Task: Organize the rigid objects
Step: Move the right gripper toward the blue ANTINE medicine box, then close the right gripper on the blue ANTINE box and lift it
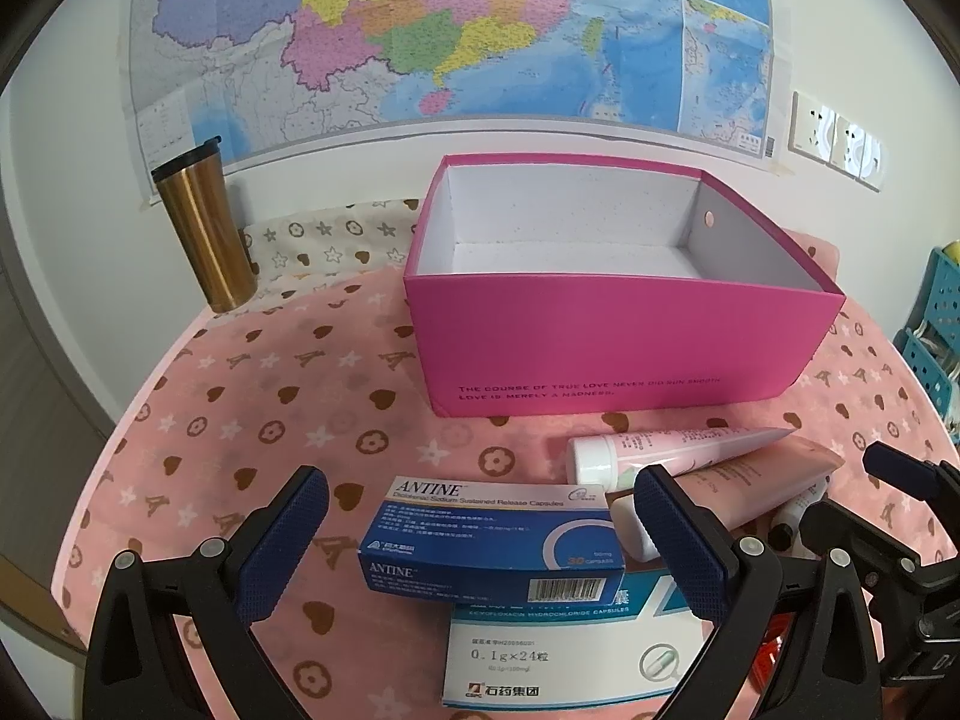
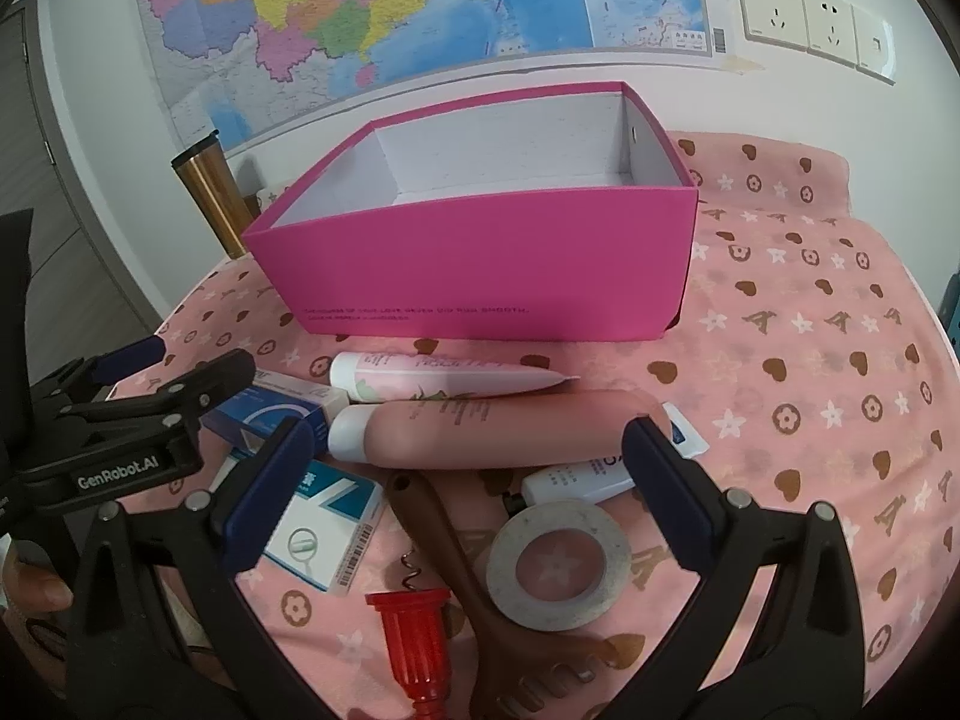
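An empty pink box (image 1: 624,336) (image 2: 480,264) stands open on the pink tablecloth. In front of it lie a blue ANTINE medicine box (image 1: 492,540) (image 2: 270,414), a white-teal capsule box (image 1: 570,654) (image 2: 324,528), a white-pink tube (image 1: 672,450) (image 2: 444,375), a salmon tube (image 1: 762,480) (image 2: 498,429), a small white tube (image 2: 579,480), a tape roll (image 2: 558,564), a brown scratcher (image 2: 456,558) and a red corkscrew (image 2: 414,642). My left gripper (image 1: 480,528) is open around the ANTINE box. My right gripper (image 2: 468,456) is open above the salmon tube and tape roll.
A gold tumbler (image 1: 204,228) (image 2: 210,198) stands at the back left by the wall. A map (image 1: 450,30) hangs behind. A blue basket (image 1: 936,330) sits off the table's right edge. Wall sockets (image 2: 816,18) are at the upper right.
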